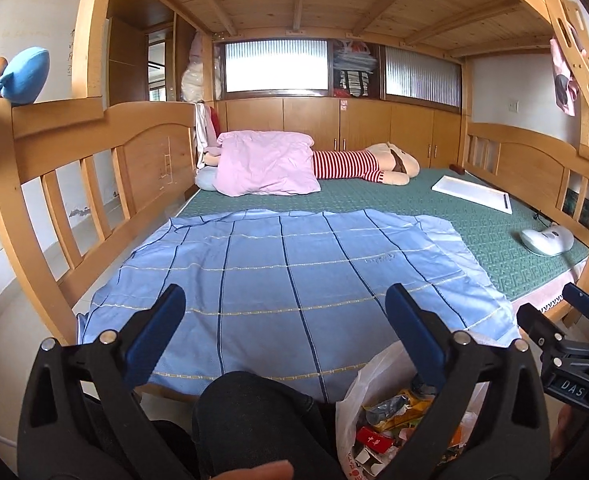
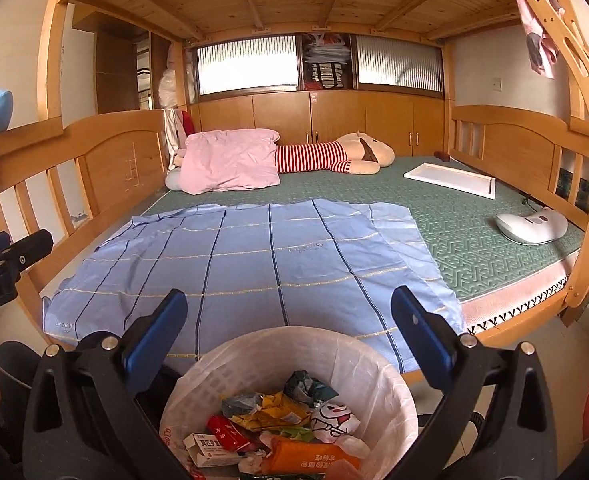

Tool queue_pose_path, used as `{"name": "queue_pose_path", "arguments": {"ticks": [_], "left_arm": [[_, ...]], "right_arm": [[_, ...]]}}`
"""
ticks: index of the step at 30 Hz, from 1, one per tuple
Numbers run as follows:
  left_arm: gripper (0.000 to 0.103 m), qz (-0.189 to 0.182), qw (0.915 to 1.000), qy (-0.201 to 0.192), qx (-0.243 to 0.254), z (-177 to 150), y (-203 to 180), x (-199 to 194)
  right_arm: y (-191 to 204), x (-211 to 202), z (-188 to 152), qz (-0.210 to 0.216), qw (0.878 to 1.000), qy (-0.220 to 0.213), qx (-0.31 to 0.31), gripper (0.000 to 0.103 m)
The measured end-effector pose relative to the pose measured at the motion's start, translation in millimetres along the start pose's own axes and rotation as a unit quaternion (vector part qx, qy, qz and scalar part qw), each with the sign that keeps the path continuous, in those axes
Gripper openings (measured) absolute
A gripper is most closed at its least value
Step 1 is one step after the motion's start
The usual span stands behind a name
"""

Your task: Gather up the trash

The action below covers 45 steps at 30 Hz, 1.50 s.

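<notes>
A white bin lined with a white plastic bag stands on the floor at the foot of the bed. It holds several wrappers, small boxes and crumpled packets. My right gripper is open and empty, just above the bin's far rim. My left gripper is open and empty, over the blue cloth, with the bin low to its right. The right gripper also shows at the right edge of the left wrist view. The left gripper shows at the left edge of the right wrist view.
A wooden bunk bed frame surrounds a green mattress. On it lie a pink quilt, a striped plush toy, a white tray and a white pillow-shaped device. A person's dark-trousered knee is below.
</notes>
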State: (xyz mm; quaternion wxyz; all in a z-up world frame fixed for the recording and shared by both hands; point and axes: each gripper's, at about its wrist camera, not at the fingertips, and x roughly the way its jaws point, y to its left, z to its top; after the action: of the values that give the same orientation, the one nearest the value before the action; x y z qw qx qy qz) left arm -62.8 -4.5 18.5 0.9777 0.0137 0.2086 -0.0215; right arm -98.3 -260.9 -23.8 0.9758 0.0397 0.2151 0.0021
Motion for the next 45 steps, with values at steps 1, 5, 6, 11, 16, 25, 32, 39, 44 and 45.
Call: {"name": "queue_pose_path", "arguments": {"ticks": [1,5,6,11,16,25,32,39,44,45], "left_arm": [[0.100,0.000,1.0000,-0.001,-0.001,0,0,-2],[0.100,-0.001,1.0000,-0.005,-0.003,2,2,-6],[0.100,-0.001,1.0000,-0.006,-0.002,2,1,-6],[0.100,-0.005,1.0000,-0.006,0.000,3,-2,-7],[0.100,-0.006,1.0000,-0.004,0.002,3,-4,-6],[0.100,-0.009,0.9999,-0.002,0.006,2,-7,-6],[0.100,-0.009,0.9999,-0.001,0.007,2,-9,-6],[0.100,-0.011,0.9999,0.001,0.008,0,-10,-5],[0.100,-0.012,0.9999,0.003,0.008,-1,-9,-4],[0.100,-0.012,0.9999,0.002,0.008,-1,-10,-4]], "right_arm": [[0,-1,1,-0.001,1.000,-0.001,-0.001,0.100],[3,-2,2,-0.007,1.000,-0.007,-0.005,0.100],[2,-2,2,-0.009,1.000,-0.007,-0.006,0.100],[2,-1,2,-0.009,1.000,-0.007,-0.006,0.100],[2,-1,2,-0.010,1.000,-0.007,-0.005,0.100],[3,-1,0,-0.013,1.000,-0.007,-0.001,0.100],[5,0,0,-0.014,1.000,-0.004,0.000,0.100],[7,1,-1,-0.013,1.000,-0.003,0.001,0.100],[8,2,-1,-0.013,1.000,-0.001,0.001,0.100],[8,2,-1,-0.013,1.000,-0.001,0.001,0.100]]}}
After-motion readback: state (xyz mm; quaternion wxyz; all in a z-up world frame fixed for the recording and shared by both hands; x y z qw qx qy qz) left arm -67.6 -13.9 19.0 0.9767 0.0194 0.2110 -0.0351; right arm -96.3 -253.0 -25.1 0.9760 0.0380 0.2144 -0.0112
